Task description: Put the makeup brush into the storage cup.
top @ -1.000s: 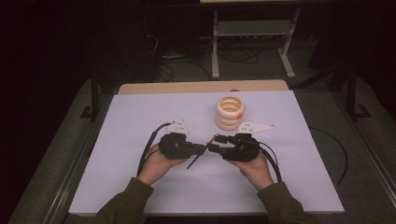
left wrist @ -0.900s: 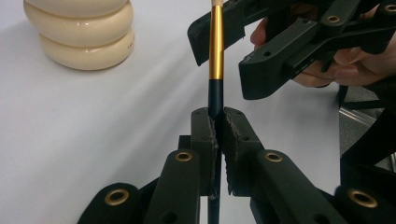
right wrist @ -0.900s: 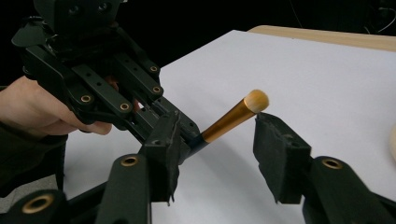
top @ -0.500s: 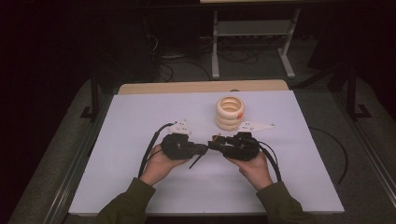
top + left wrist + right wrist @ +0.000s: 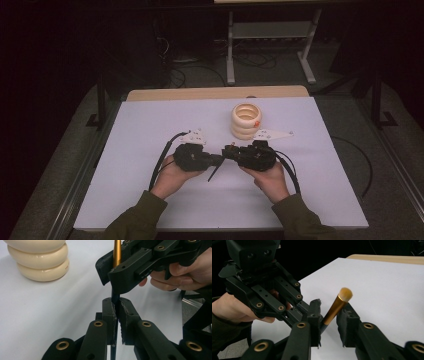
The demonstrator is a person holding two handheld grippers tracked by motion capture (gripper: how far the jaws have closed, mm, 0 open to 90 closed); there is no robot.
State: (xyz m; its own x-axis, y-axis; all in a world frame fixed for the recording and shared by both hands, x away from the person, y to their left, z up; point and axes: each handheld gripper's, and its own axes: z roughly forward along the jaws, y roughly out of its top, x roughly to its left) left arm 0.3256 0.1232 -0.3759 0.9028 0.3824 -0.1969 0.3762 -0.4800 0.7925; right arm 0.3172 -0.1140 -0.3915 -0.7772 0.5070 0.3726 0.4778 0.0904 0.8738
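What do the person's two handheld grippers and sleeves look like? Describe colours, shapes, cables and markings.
Both the left gripper and the right gripper are matte black, with jointed link jaws pinned by brass-coloured rivets. Each carries a pale three-cornered plate with small dots and trails a black cable. The sleeves are olive green.

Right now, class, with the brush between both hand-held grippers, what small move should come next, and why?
Probably finish closing the right hand-held gripper on the brush. Its jaws have just been closing, yet a gap shows beside the gold ferrule, while the left hand-held gripper clamps the dark handle.
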